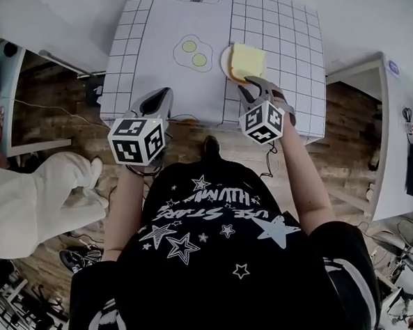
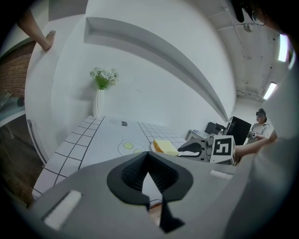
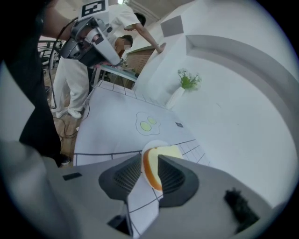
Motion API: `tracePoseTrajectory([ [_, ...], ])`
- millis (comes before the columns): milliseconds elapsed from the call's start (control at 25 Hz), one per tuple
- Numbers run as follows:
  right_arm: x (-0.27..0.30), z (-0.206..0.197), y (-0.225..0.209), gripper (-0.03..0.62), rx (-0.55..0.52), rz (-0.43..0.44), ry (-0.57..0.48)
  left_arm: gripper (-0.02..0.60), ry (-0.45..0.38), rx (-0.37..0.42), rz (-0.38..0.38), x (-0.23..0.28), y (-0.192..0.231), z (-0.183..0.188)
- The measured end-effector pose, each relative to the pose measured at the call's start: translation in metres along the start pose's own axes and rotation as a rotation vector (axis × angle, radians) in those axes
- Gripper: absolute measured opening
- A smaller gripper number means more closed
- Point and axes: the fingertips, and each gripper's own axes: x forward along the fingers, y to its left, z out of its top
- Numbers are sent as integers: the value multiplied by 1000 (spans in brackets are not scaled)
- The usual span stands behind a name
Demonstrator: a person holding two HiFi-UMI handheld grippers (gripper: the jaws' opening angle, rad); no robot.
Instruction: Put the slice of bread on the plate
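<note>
The right gripper (image 3: pixel 149 159) has its jaws wide apart. In the right gripper view the near crust of the slice of bread (image 1: pixel 248 56) shows in the gap between the pads, but I think they do not press it, so this gripper holds nothing. In the head view the slice lies flat on the plate (image 1: pixel 224 60), at about 12 o'clock from the jaw tips and very close to them. It covers the plate's side at 3 o'clock, so it may sit a little off centre. The task looks done, with only the pulling away left. The left gripper (image 2: pixel 148 157), at 9 o'clock from the right one, has its tips together with nothing between them, and it hangs over the near edge of the table (image 1: pixel 150 45). A drawing of a fried egg (image 1: pixel 193 53) is at 9 o'clock from the plate. The danger is in the retreat toward 6 o'clock: if a pad catches the soft crust, it can drag the slice over the rim. A low jaw can also push the light plate across the smooth printed sheet.
</note>
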Motion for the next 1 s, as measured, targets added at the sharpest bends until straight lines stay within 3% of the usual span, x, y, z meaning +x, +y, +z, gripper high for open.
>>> tracePoseTrajectory([
  [200,-28,21,17,117,112,-42,-9,8,16,10,-41,-24,5,-12],
  [560,-73,47,67,114,197,-115,14,8,14,68,-149,-62,-3,-28],
  [880,-129,59,96,43,443,-218,2,9,43,86,-259,-87,-8,-52],
  [1000,-147,52,108,37,474,-242,32,9,58,84,-286,-91,-13,-62],
])
